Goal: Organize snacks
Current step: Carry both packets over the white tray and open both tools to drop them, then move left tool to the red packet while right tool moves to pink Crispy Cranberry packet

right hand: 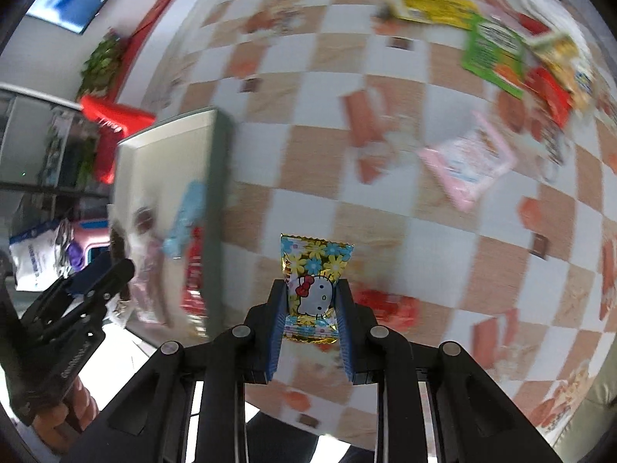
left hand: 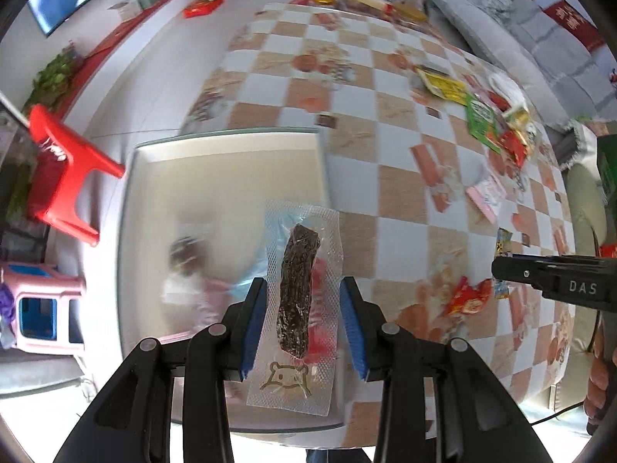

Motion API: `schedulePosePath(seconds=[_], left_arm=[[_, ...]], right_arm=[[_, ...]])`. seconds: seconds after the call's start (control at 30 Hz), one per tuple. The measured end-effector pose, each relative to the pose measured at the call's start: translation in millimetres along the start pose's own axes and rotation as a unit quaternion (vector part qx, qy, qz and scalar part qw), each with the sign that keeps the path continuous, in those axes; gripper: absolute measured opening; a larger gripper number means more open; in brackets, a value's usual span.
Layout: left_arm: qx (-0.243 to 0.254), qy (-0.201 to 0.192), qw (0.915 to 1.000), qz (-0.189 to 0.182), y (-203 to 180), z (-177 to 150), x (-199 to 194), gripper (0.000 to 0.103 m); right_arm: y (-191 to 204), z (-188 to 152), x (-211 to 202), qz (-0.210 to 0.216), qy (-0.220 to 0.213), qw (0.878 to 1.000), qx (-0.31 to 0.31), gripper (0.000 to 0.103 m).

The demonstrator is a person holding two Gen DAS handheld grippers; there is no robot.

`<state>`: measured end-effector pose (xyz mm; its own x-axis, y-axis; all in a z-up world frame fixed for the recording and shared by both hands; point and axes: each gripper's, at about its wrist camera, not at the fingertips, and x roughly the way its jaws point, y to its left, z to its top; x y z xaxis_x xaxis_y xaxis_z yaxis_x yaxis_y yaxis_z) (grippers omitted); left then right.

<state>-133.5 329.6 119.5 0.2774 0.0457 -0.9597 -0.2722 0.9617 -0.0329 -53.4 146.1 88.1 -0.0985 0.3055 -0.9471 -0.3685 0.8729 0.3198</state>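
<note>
Left claw (left hand: 302, 324) grips a jerky packet (left hand: 299, 301); right claw (right hand: 311, 308) grips a Hello Kitty candy (right hand: 314, 289).

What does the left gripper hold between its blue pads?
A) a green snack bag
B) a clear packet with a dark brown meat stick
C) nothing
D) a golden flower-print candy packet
B: the left gripper clamps the clear packet with a dark brown meat stick over the white tray.

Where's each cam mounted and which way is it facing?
Left wrist: on the left gripper, looks along its fingers over the tray; clamps a jerky packet.
Right wrist: on the right gripper, faces the checkered table; grips a Hello Kitty packet.
Shared: tray, table, green packet.
</note>
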Motion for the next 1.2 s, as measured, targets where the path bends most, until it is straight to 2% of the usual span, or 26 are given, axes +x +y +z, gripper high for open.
schedulePosePath(seconds=[0.3, 0.47, 0.8, 0.93, 0.97, 1.0, 1.03, 1.07, 1.2], left_arm=[[-0.052, -0.006, 0.9985, 0.014, 65.9, 1.0, -1.1, 0.042], [-0.061, -0.004, 0.9979, 0.021, 85.1, 10.6, 8.8, 0.042], [-0.077, 0.016, 0.9966, 0.021, 100.5, 9.7, 31.7, 0.042], [-0.073, 0.025, 0.9967, 0.024, 99.2, 3.6, 36.3, 0.047], [-0.071, 0.028, 0.9968, 0.026, 98.7, 1.8, 37.1, 0.052], [-0.07, 0.029, 0.9968, 0.028, 98.4, 0.2, 37.1, 0.056], [-0.069, 0.029, 0.9967, 0.03, 98.0, -0.9, 36.7, 0.064], [-0.069, 0.027, 0.9967, 0.033, 97.8, -2.2, 35.6, 0.07], [-0.065, 0.022, 0.9969, 0.039, 95.4, -4.5, 31.4, 0.078]], right_arm=[[82.3, 27.4, 30.2, 0.025, 0.016, 0.998, -0.049, 0.026], [112.3, 41.9, 48.4, 0.03, 0.029, 0.997, -0.063, 0.026], [131.6, 52.3, 67.5, 0.032, 0.047, 0.996, -0.065, 0.026], [134.5, 51.0, 71.7, 0.031, 0.058, 0.996, -0.064, 0.027], [133.7, 50.5, 72.3, 0.031, 0.06, 0.996, -0.062, 0.038], [133.0, 50.2, 72.2, 0.03, 0.061, 0.996, -0.059, 0.069], [131.5, 49.8, 71.4, 0.028, 0.058, 0.996, -0.055, 0.083], [129.1, 49.0, 68.6, 0.027, 0.049, 0.997, -0.051, 0.092], [117.3, 48.0, 66.8, 0.019, 0.049, 0.998, -0.035, 0.092]])
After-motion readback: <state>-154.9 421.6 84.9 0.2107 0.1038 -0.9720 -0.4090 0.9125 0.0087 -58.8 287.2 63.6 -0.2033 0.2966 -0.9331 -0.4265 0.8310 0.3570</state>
